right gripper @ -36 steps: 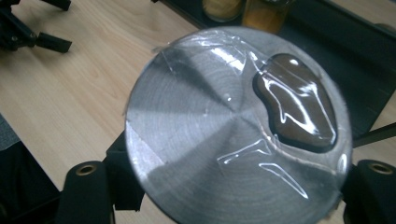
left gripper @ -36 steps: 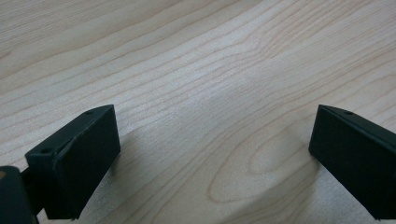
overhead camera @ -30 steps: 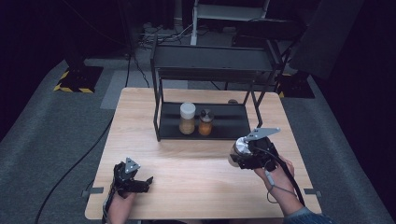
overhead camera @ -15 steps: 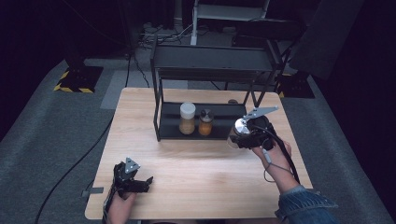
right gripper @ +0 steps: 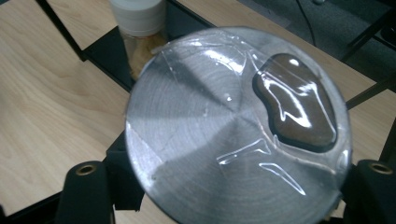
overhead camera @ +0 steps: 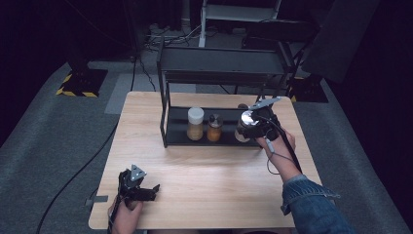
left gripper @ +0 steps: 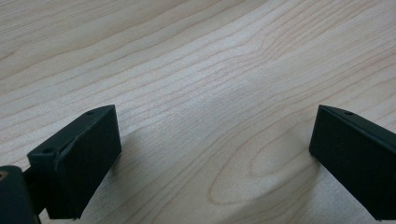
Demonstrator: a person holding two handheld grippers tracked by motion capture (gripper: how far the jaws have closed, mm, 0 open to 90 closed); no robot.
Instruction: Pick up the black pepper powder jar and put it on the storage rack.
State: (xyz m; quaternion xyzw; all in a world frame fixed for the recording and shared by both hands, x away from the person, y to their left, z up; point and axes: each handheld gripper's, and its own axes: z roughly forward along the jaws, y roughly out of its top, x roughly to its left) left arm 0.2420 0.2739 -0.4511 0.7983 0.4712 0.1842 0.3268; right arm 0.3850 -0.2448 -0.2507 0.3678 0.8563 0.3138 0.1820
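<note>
A black two-tier rack (overhead camera: pixel 219 53) stands at the back of the wooden table (overhead camera: pixel 204 170). On its lower shelf are a white-capped jar (overhead camera: pixel 195 123) and a smaller dark-lidded jar (overhead camera: pixel 214 127) of amber contents. My right gripper (overhead camera: pixel 251 127) is shut on a jar with a shiny silver lid (right gripper: pixel 236 137) and holds it at the right end of that shelf. The white-capped jar (right gripper: pixel 137 23) shows behind the lid. My left gripper (overhead camera: pixel 146 191) rests near the table's front left, open, with bare wood between its fingers (left gripper: pixel 79 154).
The rack's top shelf is bare and dark. A cable (overhead camera: pixel 78 170) runs over the grey floor at the left. Black equipment and a yellow-striped base (overhead camera: pixel 78 80) stand beyond the table.
My right gripper has carried the silver-lidded jar forward from the table's right side to the rack's lower shelf. The left gripper has stayed put.
</note>
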